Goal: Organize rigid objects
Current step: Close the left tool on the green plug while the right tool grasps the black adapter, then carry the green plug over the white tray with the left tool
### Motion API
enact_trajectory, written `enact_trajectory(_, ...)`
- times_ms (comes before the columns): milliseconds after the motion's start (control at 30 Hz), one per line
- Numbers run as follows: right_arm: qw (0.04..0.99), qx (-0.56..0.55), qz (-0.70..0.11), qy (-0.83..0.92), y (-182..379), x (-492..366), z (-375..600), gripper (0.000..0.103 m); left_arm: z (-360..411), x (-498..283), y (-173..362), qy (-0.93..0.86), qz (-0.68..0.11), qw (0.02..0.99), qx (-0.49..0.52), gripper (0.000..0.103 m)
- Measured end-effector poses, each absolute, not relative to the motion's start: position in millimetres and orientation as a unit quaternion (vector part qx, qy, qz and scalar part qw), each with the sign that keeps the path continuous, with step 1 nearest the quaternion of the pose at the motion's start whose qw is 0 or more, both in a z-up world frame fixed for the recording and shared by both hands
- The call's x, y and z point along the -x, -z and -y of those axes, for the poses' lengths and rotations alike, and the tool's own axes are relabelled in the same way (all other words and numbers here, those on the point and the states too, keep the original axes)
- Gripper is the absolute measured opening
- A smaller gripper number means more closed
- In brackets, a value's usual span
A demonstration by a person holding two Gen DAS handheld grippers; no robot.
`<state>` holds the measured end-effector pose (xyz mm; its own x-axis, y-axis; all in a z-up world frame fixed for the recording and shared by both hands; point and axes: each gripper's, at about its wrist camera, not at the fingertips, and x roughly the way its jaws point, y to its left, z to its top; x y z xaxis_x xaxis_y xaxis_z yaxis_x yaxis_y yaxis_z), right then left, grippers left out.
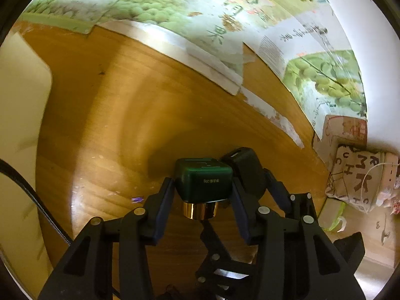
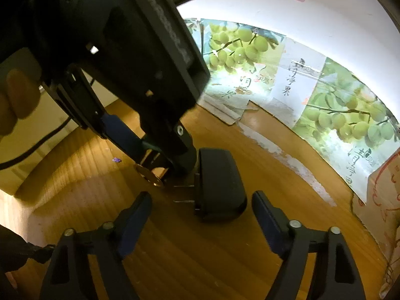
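My left gripper [image 1: 203, 187] is shut on a dark green square bottle [image 1: 203, 180] with a gold cap [image 1: 200, 210], held just over the wooden table [image 1: 112, 125]. A black plug adapter [image 1: 246, 167] lies right beside it, and the right gripper's fingers [image 1: 275, 187] flank it. In the right wrist view my right gripper [image 2: 201, 200] is open around the black adapter [image 2: 218, 182], whose two prongs point left. The left gripper [image 2: 160, 147] hangs above, with the gold cap [image 2: 150, 175] showing under it.
Green fruit-print cardboard [image 1: 200, 20] lines the back of the table against a white wall. A printed paper packet [image 1: 360, 180] and brown boxes [image 1: 345, 130] sit at the right. A black cable [image 1: 37, 200] runs at the left.
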<state>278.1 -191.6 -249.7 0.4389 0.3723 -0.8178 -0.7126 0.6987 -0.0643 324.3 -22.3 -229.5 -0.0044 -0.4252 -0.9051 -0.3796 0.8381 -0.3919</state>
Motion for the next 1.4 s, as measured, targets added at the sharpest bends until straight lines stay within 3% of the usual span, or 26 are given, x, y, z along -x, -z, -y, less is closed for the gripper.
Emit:
enact_trajectory(200,0.826,0.186,-0.414,-0.334,256,-276,185,0.073,5,-310,228,0.000,-0.706,0.641,0.301,0.048)
enact_trajectory(400,0.840,0.171,-0.408,-0.315,255,-274,185,0.055,-3,-296,224,0.001,-0.705,0.637,0.312,0.048)
enact_trajectory(1400,0.817,0.088,-0.540,-0.183,239,-188,251,0.055,23,-183,223,0.045,-0.737,0.623,0.257,0.048)
